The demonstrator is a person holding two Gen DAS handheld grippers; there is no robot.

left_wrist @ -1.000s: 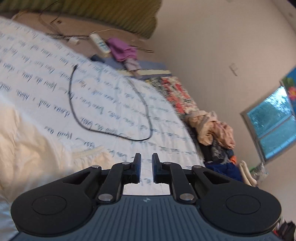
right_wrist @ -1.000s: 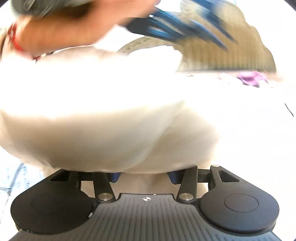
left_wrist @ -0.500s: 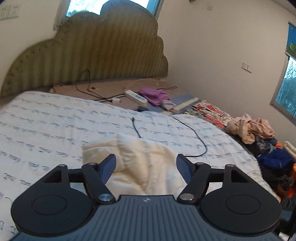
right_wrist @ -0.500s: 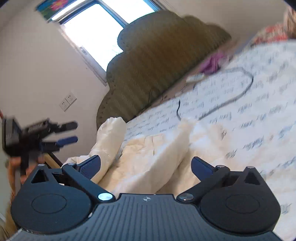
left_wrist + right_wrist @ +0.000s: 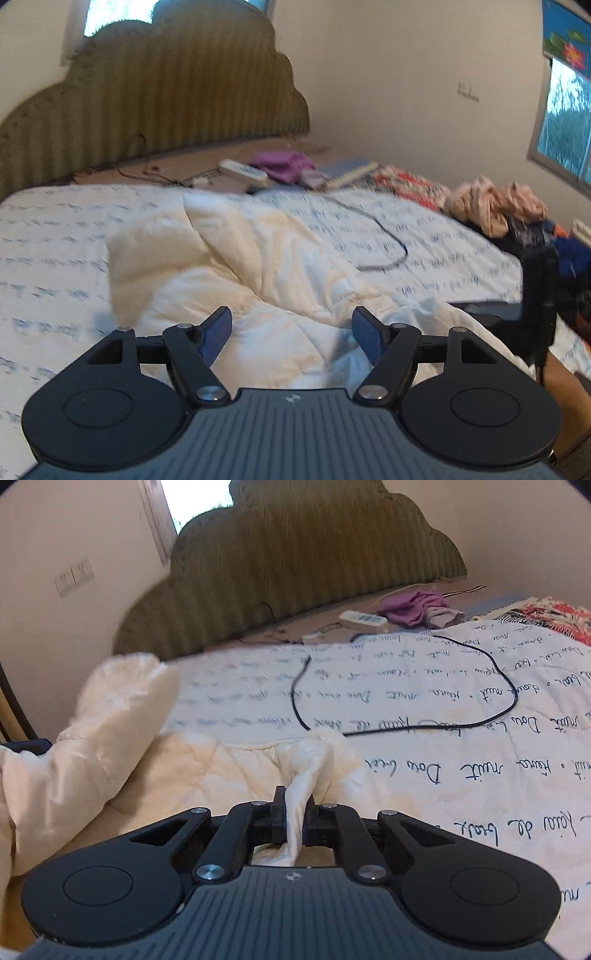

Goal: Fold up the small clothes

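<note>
From the left wrist view, we see the cream garment (image 5: 258, 266) lying rumpled on the bedsheet (image 5: 48, 236), no neat fold yet, so we judge most of the folding is left. Our left gripper (image 5: 291, 328) hangs wide apart just above it, holding nothing.

From the right wrist view, our right gripper (image 5: 294, 812) is clamped on a bunched edge of the garment, beside the black cable (image 5: 495, 668).

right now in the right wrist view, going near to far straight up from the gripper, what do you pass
right gripper shut on cream garment → black cable on the sheet → white power strip → green headboard
</note>
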